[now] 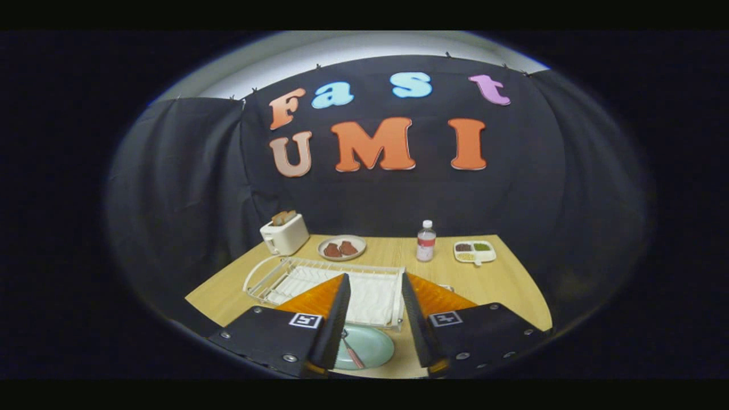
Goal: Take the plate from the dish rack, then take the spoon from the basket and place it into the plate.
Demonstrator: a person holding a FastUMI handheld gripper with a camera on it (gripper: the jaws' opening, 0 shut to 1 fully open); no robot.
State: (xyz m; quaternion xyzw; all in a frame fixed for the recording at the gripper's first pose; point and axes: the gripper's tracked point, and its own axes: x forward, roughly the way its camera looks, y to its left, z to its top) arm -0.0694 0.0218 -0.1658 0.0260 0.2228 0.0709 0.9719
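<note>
Tool [373,296] wide open, gripping nothing, 2 fingers spread apart above table [507,279]. Plate [370,346] flat on table low between fingers, spoon [352,353] lying in it. Dish rack [324,282] just ahead of fingers. Beyond: toaster [283,232], bottle [425,241].

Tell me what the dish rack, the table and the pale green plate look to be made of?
Dish rack: thin white wire, probably coated metal, judging by its open grid. Table: light wood or wood-look laminate; a grain pattern shows. Plate, between the open tool's fingers with a spoon in it: smooth, slightly glossy, ceramic or plastic; I cannot tell which.
</note>
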